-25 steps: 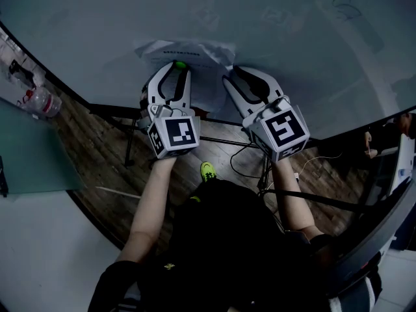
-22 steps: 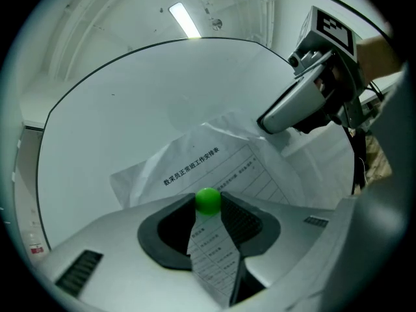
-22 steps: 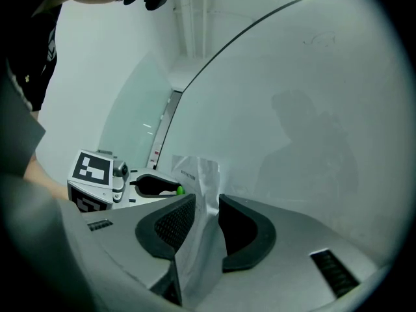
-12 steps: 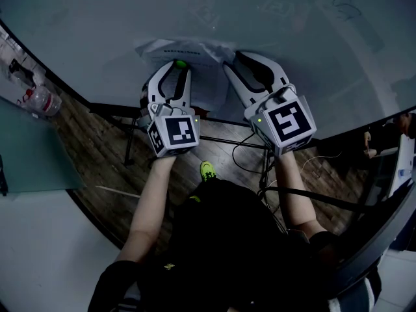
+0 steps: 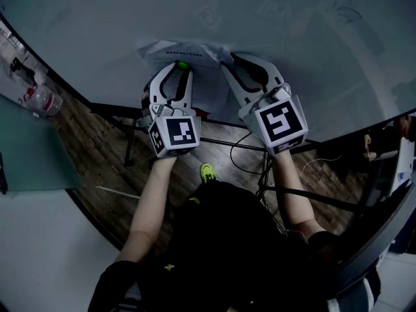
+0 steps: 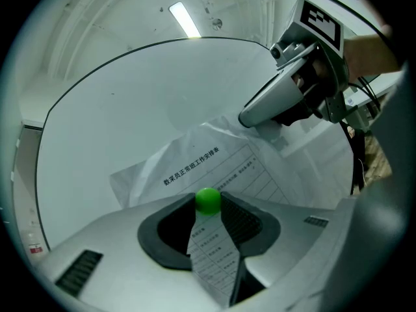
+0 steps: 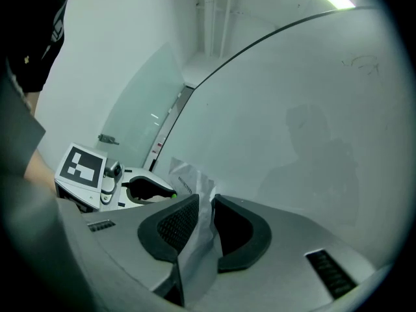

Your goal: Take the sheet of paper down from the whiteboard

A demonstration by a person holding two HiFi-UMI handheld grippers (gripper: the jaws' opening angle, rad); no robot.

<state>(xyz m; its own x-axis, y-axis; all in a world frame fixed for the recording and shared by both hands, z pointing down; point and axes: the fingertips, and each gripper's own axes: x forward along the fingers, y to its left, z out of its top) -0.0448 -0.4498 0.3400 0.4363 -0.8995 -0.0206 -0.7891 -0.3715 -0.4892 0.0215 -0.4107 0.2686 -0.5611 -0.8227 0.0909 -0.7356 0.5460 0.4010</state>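
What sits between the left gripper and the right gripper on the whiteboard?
Only the sheet of paper, seen in the head view. The left gripper clamps the green magnet; the right gripper, whose jaws have just been closing, pinches its edge.

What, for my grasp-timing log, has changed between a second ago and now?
The right gripper rose a little along the sheet of paper's right edge, rolled slightly, and its jaws have just been closing onto that edge. The left gripper stayed clamped on the green magnet; the paper remains on the whiteboard.
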